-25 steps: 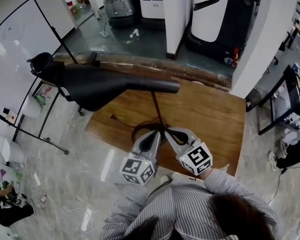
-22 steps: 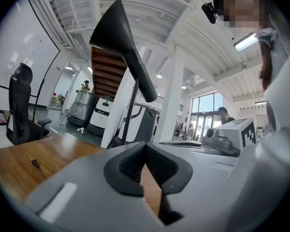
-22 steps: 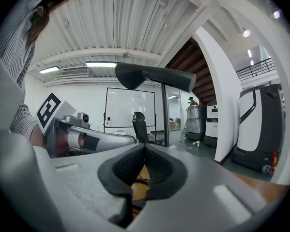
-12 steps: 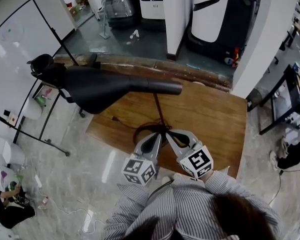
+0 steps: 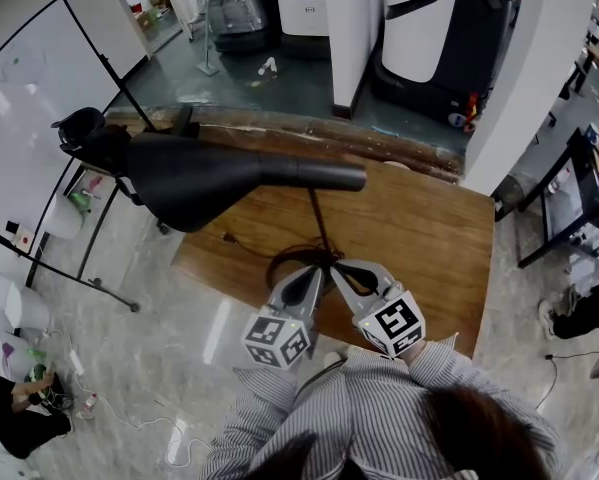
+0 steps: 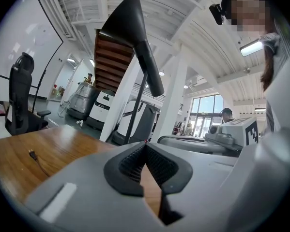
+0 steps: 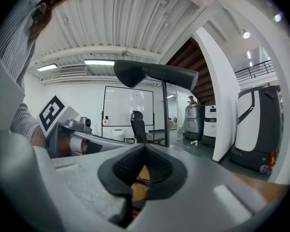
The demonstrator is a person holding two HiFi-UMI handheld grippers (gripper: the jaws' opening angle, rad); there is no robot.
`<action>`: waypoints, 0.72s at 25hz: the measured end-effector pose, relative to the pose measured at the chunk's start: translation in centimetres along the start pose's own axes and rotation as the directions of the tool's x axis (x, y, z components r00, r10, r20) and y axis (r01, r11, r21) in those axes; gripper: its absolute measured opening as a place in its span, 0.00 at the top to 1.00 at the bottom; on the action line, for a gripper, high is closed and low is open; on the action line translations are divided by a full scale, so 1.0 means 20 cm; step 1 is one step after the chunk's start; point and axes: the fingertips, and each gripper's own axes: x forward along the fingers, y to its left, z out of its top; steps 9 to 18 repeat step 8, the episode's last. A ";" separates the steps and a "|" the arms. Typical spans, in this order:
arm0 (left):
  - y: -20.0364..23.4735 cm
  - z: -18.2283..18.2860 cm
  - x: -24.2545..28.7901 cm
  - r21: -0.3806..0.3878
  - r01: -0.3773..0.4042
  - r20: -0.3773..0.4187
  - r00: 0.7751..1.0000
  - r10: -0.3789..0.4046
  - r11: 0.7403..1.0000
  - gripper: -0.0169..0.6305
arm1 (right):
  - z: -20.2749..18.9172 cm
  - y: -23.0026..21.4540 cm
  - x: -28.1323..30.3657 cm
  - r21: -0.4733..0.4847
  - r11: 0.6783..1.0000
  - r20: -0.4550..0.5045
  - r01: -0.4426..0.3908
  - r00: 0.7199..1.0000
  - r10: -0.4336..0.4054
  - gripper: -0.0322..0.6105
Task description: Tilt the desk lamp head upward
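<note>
Black lamp head [image 5: 199, 178] hangs above the far left part of the tabletop [image 5: 419, 228]. In the head view it lies about level, with the wide cone flaring left and the narrow neck pointing right. A thin stem [image 5: 319, 218] runs from the neck down to a dark ring [image 5: 279, 260] on the wood near the middle of the tabletop. In the left gripper view the head [image 6: 130, 28] looms overhead, cone up and to the left. In the right gripper view it [image 7: 149, 74] sits across the top of the stem [image 7: 165, 115].

The left gripper [image 5: 317, 270] and right gripper [image 5: 333, 266] lie side by side at the near edge, tips pointing far toward the foot of the stem. Whether they touch it cannot be told. The left gripper's [image 6: 145, 144] jaws are closed with the ribbed pads meeting and nothing between them. The right gripper's [image 7: 145, 146] jaws are closed and empty too. Neither gripper touches the lamp head.

A cable [image 5: 234, 240] trails left from the ring across the wood, and its plug [image 6: 32, 153] lies on the tabletop. A whiteboard [image 5: 39, 98] and a dark chair [image 5: 79, 128] stand on the far left. A white pillar [image 5: 354, 28] rises beyond the far edge. A person [image 5: 9, 408] crouches on the floor at the near left.
</note>
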 end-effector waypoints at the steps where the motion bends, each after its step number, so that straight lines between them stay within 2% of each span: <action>1: 0.00 0.00 0.00 0.000 0.001 -0.002 1.000 -0.001 1.000 0.97 | 0.00 0.00 0.00 0.001 1.000 0.001 0.002 1.000 -0.002 0.95; 18: 0.00 0.00 0.03 0.004 0.010 -0.017 1.000 -0.010 1.000 0.97 | 0.02 -0.03 0.01 0.003 1.000 0.004 0.010 1.000 -0.010 0.95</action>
